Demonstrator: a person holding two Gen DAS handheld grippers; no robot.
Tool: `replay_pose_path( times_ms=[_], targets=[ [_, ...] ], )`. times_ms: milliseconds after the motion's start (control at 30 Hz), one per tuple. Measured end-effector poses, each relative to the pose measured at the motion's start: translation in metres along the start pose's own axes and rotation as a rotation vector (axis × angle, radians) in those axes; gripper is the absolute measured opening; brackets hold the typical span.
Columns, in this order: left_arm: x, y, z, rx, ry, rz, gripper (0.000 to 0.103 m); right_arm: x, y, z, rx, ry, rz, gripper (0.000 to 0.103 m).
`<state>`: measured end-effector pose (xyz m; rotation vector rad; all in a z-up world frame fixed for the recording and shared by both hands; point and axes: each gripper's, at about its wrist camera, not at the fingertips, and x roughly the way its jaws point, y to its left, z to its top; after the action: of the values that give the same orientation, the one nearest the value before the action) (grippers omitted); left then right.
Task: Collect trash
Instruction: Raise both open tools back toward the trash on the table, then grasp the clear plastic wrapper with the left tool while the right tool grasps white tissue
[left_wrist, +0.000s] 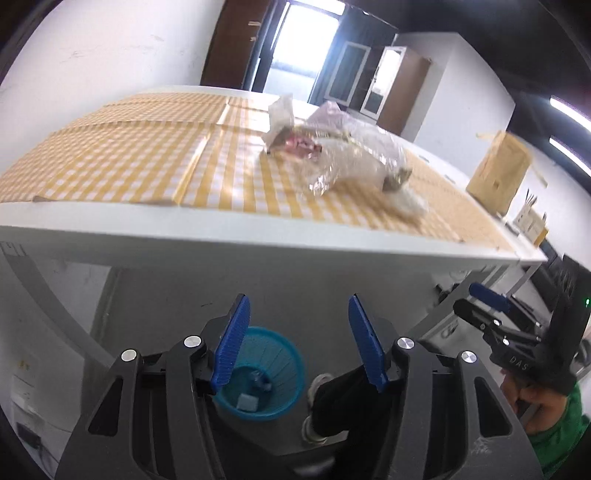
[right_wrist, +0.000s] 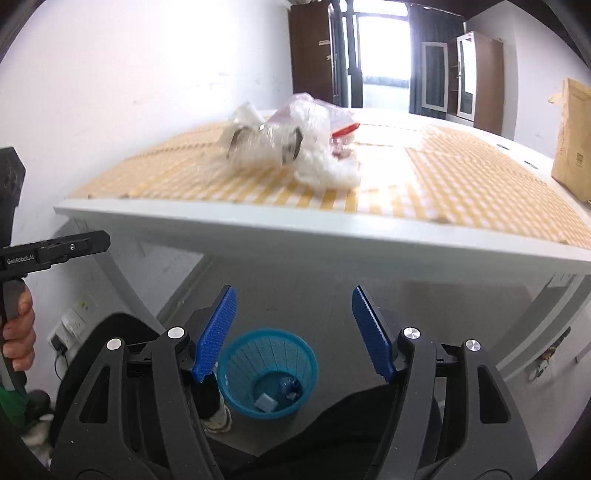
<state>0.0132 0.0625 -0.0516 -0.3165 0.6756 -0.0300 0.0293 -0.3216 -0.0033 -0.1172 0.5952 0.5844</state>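
A pile of trash (left_wrist: 332, 155) lies on the yellow-checked table (left_wrist: 110, 162): clear crumpled plastic bags, a reddish wrapper and white tissue. It also shows in the right wrist view (right_wrist: 295, 147). A blue mesh bin (left_wrist: 264, 376) stands on the floor below the table edge, with a few scraps inside; it shows in the right wrist view too (right_wrist: 267, 373). My left gripper (left_wrist: 298, 314) is open and empty, held below the table edge above the bin. My right gripper (right_wrist: 293, 306) is open and empty, also below the table edge.
A brown paper bag (left_wrist: 498, 170) stands at the table's right end, seen also in the right wrist view (right_wrist: 572, 140). The person's dark-trousered legs and shoes (left_wrist: 317, 413) stand by the bin. White walls, a doorway and cabinets lie behind the table.
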Motion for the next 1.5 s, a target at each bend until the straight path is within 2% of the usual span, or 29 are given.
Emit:
replay_pose_path(
  times_ms=[133,233,500,667,833,1067,1200,1300,1367,1433,1500],
  targets=[
    [-0.004,-0.001,0.016,-0.024,-0.032,-0.014,0.056,-0.006,0.006,0.011,0.002,-0.024,0.002,0.065],
    [-0.008,-0.015,0.030,-0.041,-0.052,-0.030,0.055,-0.005,0.009,0.018,0.002,-0.043,-0.004,0.066],
    [-0.001,-0.028,0.079,-0.080,-0.113,-0.087,0.056,0.019,0.000,0.054,-0.011,-0.074,-0.048,0.068],
    [0.023,-0.036,0.104,-0.117,-0.093,-0.123,0.055,0.039,-0.007,0.075,0.006,-0.074,-0.012,0.069],
    [0.044,-0.041,0.120,-0.115,-0.079,-0.108,0.055,0.058,-0.011,0.079,-0.014,-0.061,-0.033,0.069],
    [0.074,-0.038,0.135,-0.174,-0.064,-0.116,0.055,0.084,-0.020,0.086,-0.016,-0.017,0.008,0.069],
    [0.096,-0.037,0.142,-0.185,-0.028,-0.100,0.054,0.094,-0.023,0.093,-0.019,-0.008,0.030,0.069],
    [0.105,-0.035,0.148,-0.202,-0.013,-0.109,0.054,0.101,-0.022,0.092,-0.024,0.012,0.050,0.063],
    [0.112,-0.034,0.153,-0.212,-0.007,-0.121,0.054,0.107,-0.021,0.090,-0.034,0.031,0.065,0.053],
    [0.122,-0.034,0.156,-0.222,0.014,-0.120,0.043,0.111,-0.019,0.088,-0.042,0.043,0.064,0.045],
    [0.132,-0.032,0.156,-0.238,0.049,-0.131,0.020,0.112,-0.018,0.086,-0.043,0.043,0.058,0.037]
  ],
)
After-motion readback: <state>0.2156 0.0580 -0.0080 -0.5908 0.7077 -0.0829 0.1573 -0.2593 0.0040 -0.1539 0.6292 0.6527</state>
